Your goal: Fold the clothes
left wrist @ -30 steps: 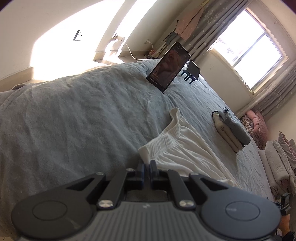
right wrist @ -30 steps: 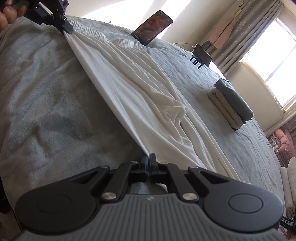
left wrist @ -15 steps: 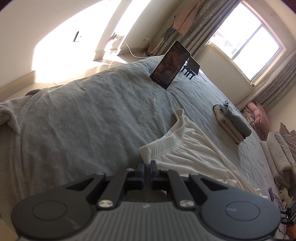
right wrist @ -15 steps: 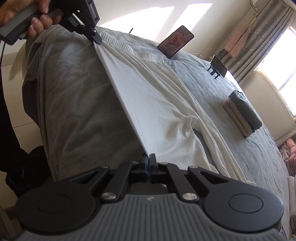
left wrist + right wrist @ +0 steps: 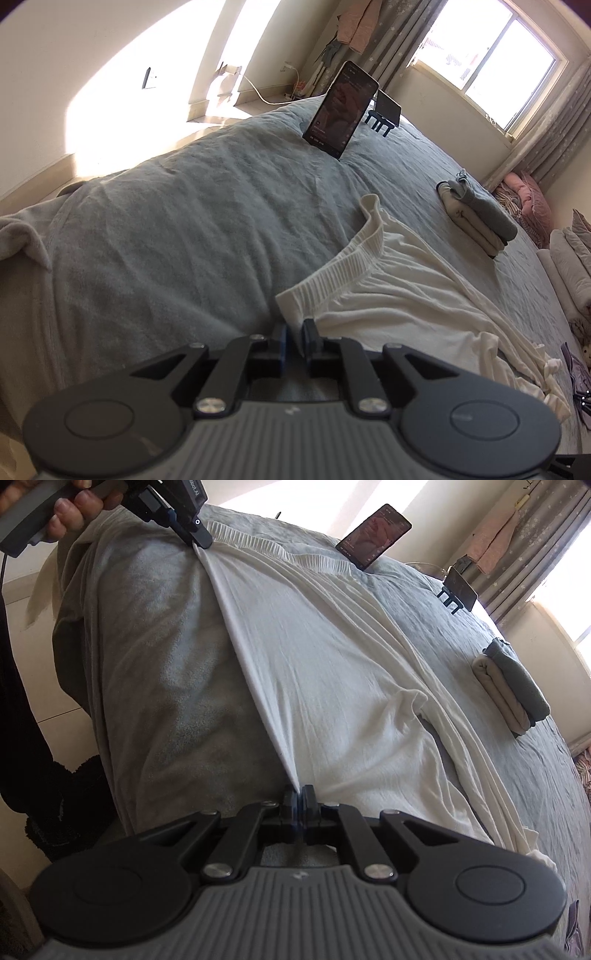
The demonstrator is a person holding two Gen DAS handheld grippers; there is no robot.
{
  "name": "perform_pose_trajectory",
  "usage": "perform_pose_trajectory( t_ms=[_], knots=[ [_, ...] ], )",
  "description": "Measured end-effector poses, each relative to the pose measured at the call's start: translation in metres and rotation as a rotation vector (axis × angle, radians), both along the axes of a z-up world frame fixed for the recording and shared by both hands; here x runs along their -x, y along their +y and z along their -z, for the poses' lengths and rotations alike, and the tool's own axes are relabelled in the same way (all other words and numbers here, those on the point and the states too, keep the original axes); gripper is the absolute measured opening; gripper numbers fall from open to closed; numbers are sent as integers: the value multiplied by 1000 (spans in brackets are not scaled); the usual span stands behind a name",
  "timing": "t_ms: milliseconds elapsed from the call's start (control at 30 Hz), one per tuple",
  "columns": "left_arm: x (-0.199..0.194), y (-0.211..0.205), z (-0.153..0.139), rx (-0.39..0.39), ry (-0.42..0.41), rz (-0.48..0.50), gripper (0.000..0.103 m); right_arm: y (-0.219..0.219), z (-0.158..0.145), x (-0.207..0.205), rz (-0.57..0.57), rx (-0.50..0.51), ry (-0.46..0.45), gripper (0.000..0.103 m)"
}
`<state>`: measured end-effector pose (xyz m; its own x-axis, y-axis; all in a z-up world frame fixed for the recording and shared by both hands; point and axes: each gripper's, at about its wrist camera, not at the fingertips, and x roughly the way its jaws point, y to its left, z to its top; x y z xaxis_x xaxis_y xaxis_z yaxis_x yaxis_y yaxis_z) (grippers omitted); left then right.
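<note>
White trousers [image 5: 388,295] with a ribbed elastic waistband lie spread on the grey bed cover [image 5: 166,221]. My left gripper [image 5: 294,332] is at the waistband corner. Its jaws are opening, a gap shows between them, and the corner sits loosely in it. In the right wrist view the left gripper [image 5: 199,541] is at the top left, held by a hand [image 5: 74,506]. My right gripper [image 5: 299,797] pinches the side edge of the trousers [image 5: 332,664] lower down. Its jaws are opening but stand almost together on the cloth. The edge runs straight between both grippers.
A phone [image 5: 341,110] leans upright at the far side of the bed, with a second phone on a small stand [image 5: 386,110] behind it. A folded stack of cream and grey clothes [image 5: 476,218] lies to the right. The bed's near edge and the floor [image 5: 37,701] are at the left.
Both pairs of jaws have parted slightly, the left more. The right gripper has drawn back toward the bed's near edge, pulling the trousers' side edge along. The left view has rolled a little.
</note>
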<state>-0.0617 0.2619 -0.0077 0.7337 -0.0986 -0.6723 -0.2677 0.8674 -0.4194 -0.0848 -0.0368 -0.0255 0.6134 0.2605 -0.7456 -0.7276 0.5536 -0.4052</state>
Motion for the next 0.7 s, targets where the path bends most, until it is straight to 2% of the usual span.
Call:
perform_pose_trajectory(
  t_ms=[67,167,200,233,267,400,600,700],
  knots=[
    [2,-1,-5,11,-8,3,38,-4,-5,0,9,-29,16,12],
    [5,-4,-14,-14,-30,-30,57,-12,-15,-2,28,-88,54,19],
    [6,-5,-18,-36,-33,-45,61,-15,-18,-2,36,-110,59,27],
    [6,-6,-21,-63,-34,-60,66,-18,-21,-2,44,-132,64,41],
    [5,-8,-23,-89,-39,-74,69,-22,-24,-2,51,-155,69,46],
    [7,-19,-36,-137,-96,-73,72,-36,-31,-3,76,-215,76,47],
    [3,-53,-41,-149,-176,54,76,-65,-34,-15,157,-333,113,49],
    [-4,-73,-37,-157,-190,129,76,-81,-31,-22,209,-378,133,51]
  ],
)
